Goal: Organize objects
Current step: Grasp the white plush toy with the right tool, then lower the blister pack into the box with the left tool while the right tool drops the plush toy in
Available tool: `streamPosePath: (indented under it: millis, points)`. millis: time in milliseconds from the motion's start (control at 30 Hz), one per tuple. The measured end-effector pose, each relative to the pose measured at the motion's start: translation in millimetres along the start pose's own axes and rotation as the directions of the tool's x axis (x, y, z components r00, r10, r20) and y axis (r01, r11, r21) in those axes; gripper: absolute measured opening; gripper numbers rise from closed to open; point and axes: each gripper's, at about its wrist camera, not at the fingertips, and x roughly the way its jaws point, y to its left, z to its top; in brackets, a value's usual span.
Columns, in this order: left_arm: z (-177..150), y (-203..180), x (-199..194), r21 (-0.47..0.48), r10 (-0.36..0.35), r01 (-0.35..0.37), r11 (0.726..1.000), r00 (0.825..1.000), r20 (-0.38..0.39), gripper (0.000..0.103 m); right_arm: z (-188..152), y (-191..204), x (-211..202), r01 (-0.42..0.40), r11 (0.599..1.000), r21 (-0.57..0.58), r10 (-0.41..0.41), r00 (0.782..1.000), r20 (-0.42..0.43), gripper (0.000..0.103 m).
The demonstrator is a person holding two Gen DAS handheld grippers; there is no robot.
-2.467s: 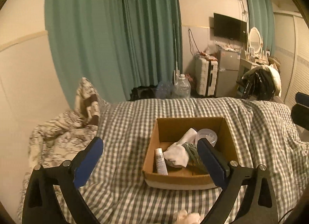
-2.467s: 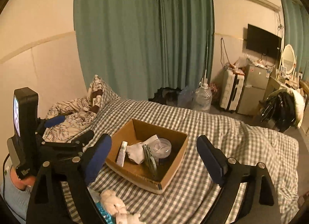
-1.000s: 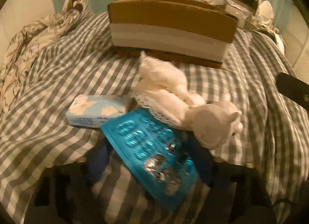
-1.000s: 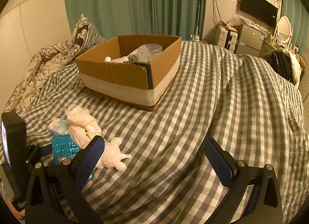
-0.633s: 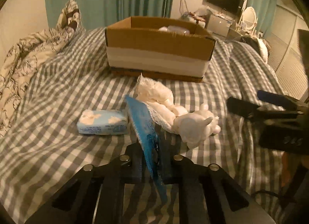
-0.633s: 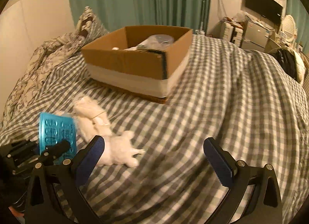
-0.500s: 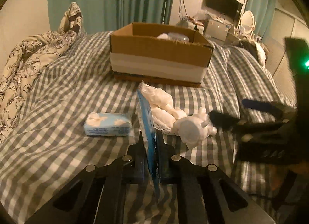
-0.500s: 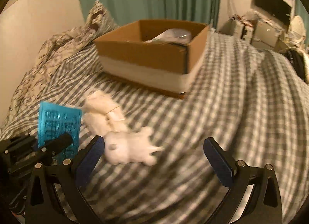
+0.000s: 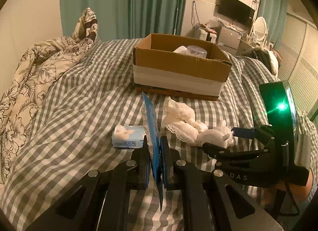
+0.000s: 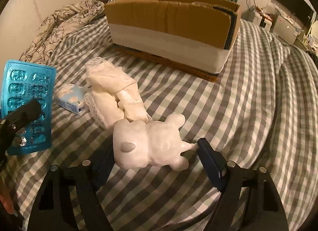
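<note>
The left gripper (image 9: 154,152) is clamped on a blue blister pack (image 9: 152,129), holding it edge-up above the checked bed (image 9: 79,95). The right gripper (image 10: 157,157) is spread wide around a white plush toy (image 10: 151,143) lying near the cardboard box (image 10: 171,22).

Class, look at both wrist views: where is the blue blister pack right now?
The blister pack is clamped upright in the left gripper, lifted above the checked bedspread. A tissue packet lies just to its left, well short of the cardboard box.
</note>
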Motion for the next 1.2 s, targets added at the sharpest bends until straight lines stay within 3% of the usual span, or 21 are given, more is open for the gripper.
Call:
streamPosePath:
  millis: [333, 667, 933, 1200]
  points:
    - [4, -11, -25, 0.035, 0.010, -0.012, 0.999, 0.999, 0.054, 0.008, -10, 5, -60, 0.034, 0.999, 0.016, -0.036, 0.992, 0.123, 0.079]
    - [28, -16, -55, 0.073, 0.008, -0.018, 0.997, 0.991, 0.133, 0.008, 1, 18, -129, 0.065, 0.998, -0.006, -0.061, 0.963, 0.262, 0.079]
    - [69, -21, -59, 0.107, 0.000, -0.020, 0.994, 0.983, 0.186, 0.008, 38, 16, -170, 0.084, 0.996, -0.025, -0.070, 0.929, 0.365, 0.079]
    - [138, -20, -38, 0.119, -0.011, -0.017, 0.993, 0.973, 0.231, 0.008, 104, -1, -182, 0.083, 0.996, -0.011, -0.069, 0.893, 0.444, 0.079]
